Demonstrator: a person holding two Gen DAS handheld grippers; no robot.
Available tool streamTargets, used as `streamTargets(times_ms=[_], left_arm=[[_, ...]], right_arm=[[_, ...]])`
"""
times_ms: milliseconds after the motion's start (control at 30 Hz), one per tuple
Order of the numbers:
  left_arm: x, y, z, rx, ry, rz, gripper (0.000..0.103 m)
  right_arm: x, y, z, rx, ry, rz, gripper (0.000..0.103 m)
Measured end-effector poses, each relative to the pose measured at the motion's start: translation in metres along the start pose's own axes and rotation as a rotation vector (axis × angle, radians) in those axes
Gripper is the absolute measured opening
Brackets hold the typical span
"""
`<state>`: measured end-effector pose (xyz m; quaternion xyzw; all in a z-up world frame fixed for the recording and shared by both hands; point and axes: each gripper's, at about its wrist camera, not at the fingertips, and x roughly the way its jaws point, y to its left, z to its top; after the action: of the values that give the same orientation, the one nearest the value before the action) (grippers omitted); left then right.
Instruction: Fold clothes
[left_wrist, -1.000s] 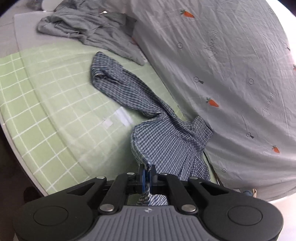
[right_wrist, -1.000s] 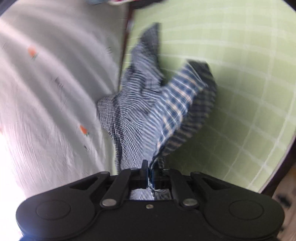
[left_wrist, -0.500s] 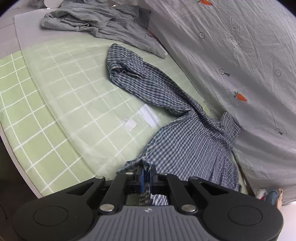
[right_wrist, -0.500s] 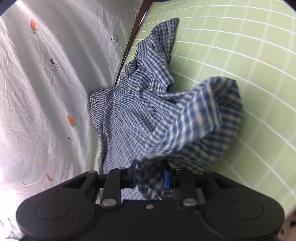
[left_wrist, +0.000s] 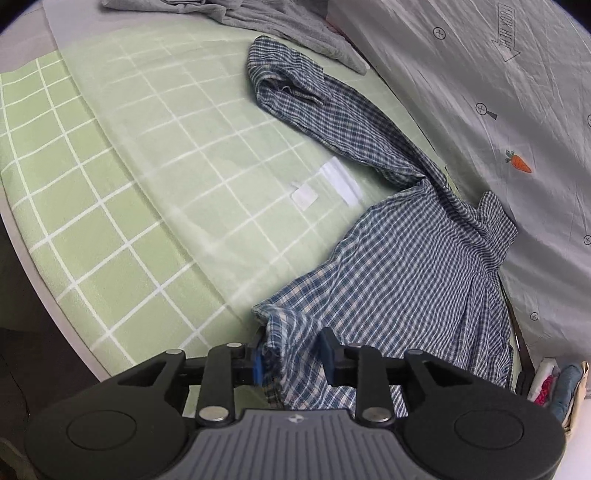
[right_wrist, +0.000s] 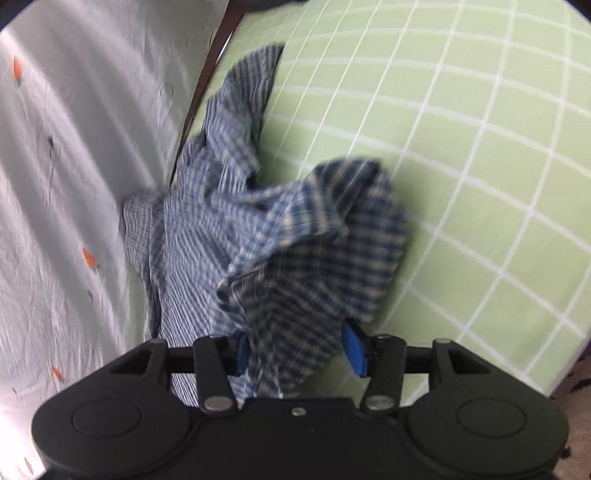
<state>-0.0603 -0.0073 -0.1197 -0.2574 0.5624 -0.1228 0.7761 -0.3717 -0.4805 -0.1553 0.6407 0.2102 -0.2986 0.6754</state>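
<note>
Both claws letting go! Left claw (left_wrist: 293, 356) jaws just been opening, now spread, hem of checked shirt (left_wrist: 402, 266) loose between pads. Right claw (right_wrist: 299, 350) likewise opening, spread wider, bunched cloth slack in gap. Shirt, lifted a second ago, now lies on green checked bed cover (left_wrist: 147, 192) beside grey carrot-print sheet (left_wrist: 517, 110). Looks like lay-down done; smoothing next. Right view blurred, near sleeve hidden; shirt's lower edge cut off behind claws.

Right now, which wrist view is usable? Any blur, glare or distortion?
Left wrist: sharp, checked shirt weave and the green grid sheet crisp; strong fisheye bending of grid lines, a pale glare band across the sheet. Right wrist: motion-blurred, the shirt smeared, the grey carrot-print cover streaked and overexposed at lower left.
</note>
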Motion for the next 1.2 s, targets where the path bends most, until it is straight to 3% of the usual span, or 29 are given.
streamTargets(times_ms=[233, 333, 367, 433, 467, 500, 567, 600, 700, 733, 767, 833, 933, 1000, 1200], left_arm=[[0.005, 0.002, -0.002, -0.026, 0.006, 0.016, 0.031], [0.005, 0.000, -0.002, -0.024, -0.001, 0.018, 0.031], [0.006, -0.001, -0.002, -0.025, -0.001, 0.017, 0.029], [0.009, 0.000, -0.003, -0.031, 0.001, 0.016, 0.027], [0.009, 0.001, -0.003, -0.037, 0.005, 0.013, 0.018], [0.009, 0.001, -0.003, -0.044, 0.010, 0.008, 0.004], [-0.005, -0.001, -0.004, -0.054, 0.004, -0.034, 0.003], [-0.014, -0.002, -0.005, -0.059, -0.001, -0.059, 0.003], [-0.052, 0.003, -0.003, -0.168, -0.030, -0.244, 0.003], [-0.062, 0.004, -0.002, -0.185, -0.049, -0.269, 0.003], [-0.065, 0.002, 0.001, -0.156, -0.069, -0.238, 0.003], [-0.056, -0.004, 0.005, -0.065, -0.086, -0.136, 0.004], [-0.025, -0.007, 0.003, -0.016, -0.040, 0.002, 0.004], [-0.019, -0.005, -0.001, -0.016, -0.042, 0.022, 0.004], [-0.011, 0.013, -0.002, -0.074, -0.033, 0.033, 0.005]], right_arm=[[-0.019, -0.001, 0.013, -0.129, -0.088, -0.046, 0.055], [-0.023, 0.005, 0.016, -0.180, -0.116, -0.050, 0.050], [-0.022, 0.006, 0.017, -0.187, -0.116, -0.040, 0.044], [-0.011, 0.011, 0.020, -0.191, -0.096, -0.022, 0.020], [-0.009, 0.013, 0.021, -0.199, -0.083, -0.011, 0.001], [-0.008, 0.014, 0.021, -0.208, -0.068, 0.000, 0.001], [-0.019, 0.020, 0.021, -0.216, -0.063, 0.075, 0.001], [-0.029, 0.021, 0.021, -0.180, -0.061, 0.155, 0.001], [-0.060, 0.008, 0.025, 0.025, -0.096, 0.428, 0.001], [-0.066, 0.005, 0.027, 0.053, -0.115, 0.446, 0.001], [-0.068, 0.006, 0.030, 0.014, -0.136, 0.395, 0.001], [-0.059, 0.014, 0.036, -0.153, -0.142, 0.211, 0.001], [-0.034, 0.025, 0.031, -0.324, -0.107, 0.046, 0.001], [-0.030, 0.028, 0.025, -0.393, -0.109, -0.020, 0.001], [-0.032, 0.000, 0.028, -0.345, -0.153, -0.122, 0.006]])
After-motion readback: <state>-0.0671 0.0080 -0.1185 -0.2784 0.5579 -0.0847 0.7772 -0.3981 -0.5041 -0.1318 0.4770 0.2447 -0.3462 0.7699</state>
